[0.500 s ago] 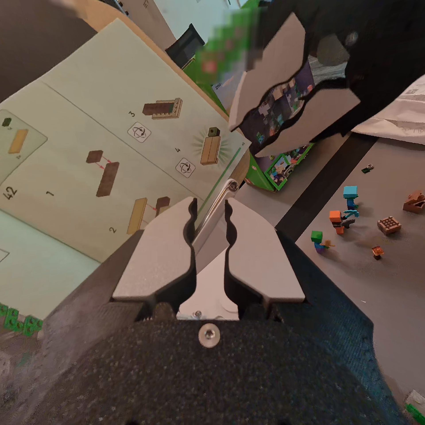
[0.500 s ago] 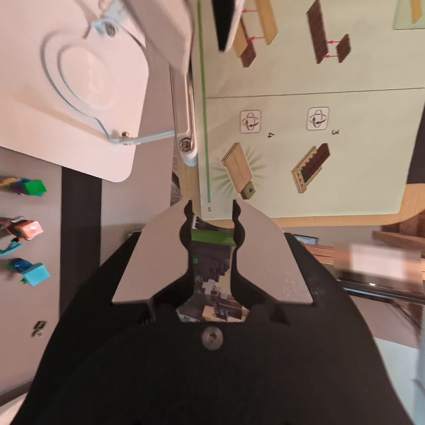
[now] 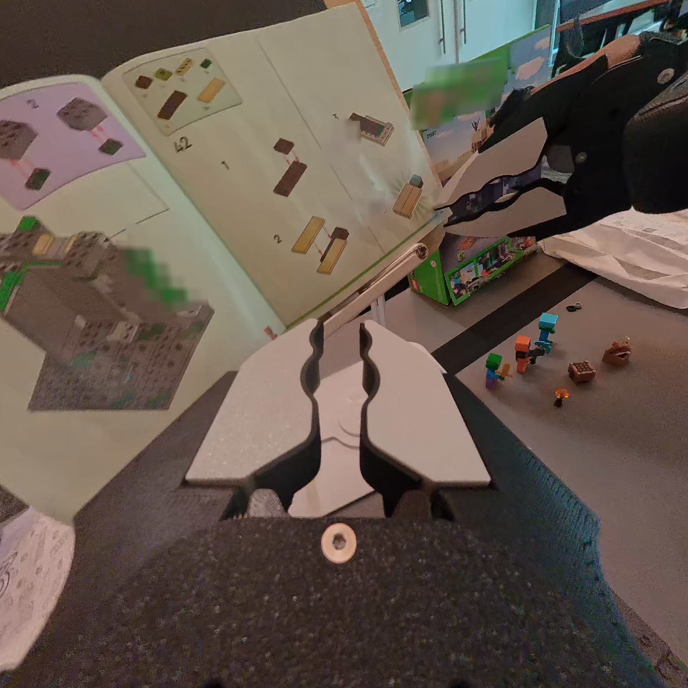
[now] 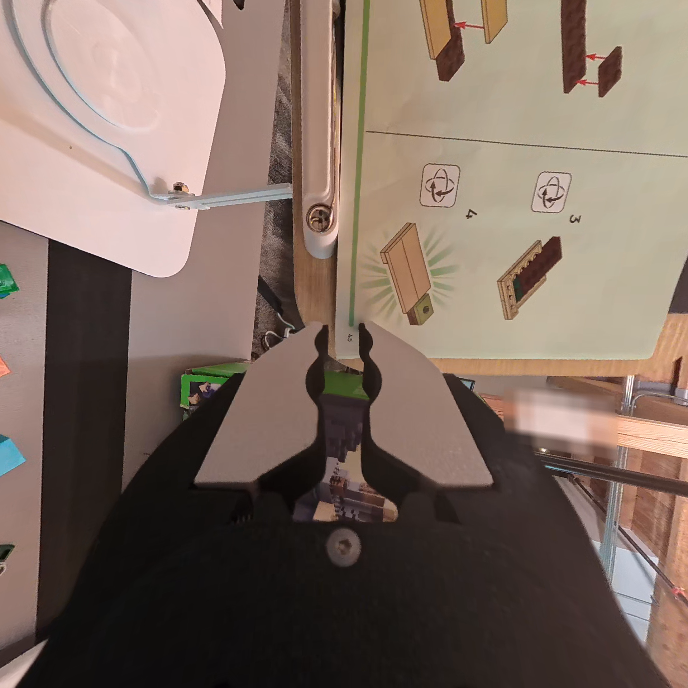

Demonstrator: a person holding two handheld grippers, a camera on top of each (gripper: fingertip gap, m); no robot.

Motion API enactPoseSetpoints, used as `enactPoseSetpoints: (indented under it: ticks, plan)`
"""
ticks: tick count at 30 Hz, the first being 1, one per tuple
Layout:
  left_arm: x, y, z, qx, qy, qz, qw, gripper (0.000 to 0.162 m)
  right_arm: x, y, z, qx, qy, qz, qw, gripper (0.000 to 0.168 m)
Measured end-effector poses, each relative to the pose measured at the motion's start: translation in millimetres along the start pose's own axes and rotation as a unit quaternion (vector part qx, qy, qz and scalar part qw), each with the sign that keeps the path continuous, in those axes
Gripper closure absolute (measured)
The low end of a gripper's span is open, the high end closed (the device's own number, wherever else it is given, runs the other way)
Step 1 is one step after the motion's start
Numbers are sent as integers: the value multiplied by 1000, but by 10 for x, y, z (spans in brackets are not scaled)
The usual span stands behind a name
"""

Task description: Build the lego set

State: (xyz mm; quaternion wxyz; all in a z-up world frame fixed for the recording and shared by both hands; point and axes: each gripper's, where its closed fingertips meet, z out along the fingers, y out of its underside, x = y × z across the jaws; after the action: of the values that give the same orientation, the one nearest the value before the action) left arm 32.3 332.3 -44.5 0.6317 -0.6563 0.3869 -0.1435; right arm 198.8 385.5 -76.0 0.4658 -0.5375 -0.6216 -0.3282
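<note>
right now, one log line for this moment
right tool: open, tips at corner of instruction booklet | left tool: open, empty | figures: on table

White stand base (image 4: pixel 93 123), crumpled white paper (image 3: pixel 633 257), black tape strip (image 3: pixel 513 320) on grey table (image 3: pixel 595 465).

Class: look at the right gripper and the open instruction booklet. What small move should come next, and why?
Probably close the right gripper on the page corner of the instruction booklet: the corner lies between its parted tips, so a pinch would allow turning the page.
</note>
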Motion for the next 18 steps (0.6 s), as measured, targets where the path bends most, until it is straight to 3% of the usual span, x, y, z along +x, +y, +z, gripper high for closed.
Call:
enactPoseSetpoints:
  ticks: [7,16,18]
  plan:
    - [-198,234,-429,-4,-19,-35,999,144,27,-27,14,-3,-9,-15,1000,168]
    - [-391,464,-681,-12,-40,-52,998,145,87,-36,4,-15,-5,-19,1000,168]
    - [-410,467,-688,-11,-40,-52,998,145,94,-34,-4,-14,3,-15,1000,151]
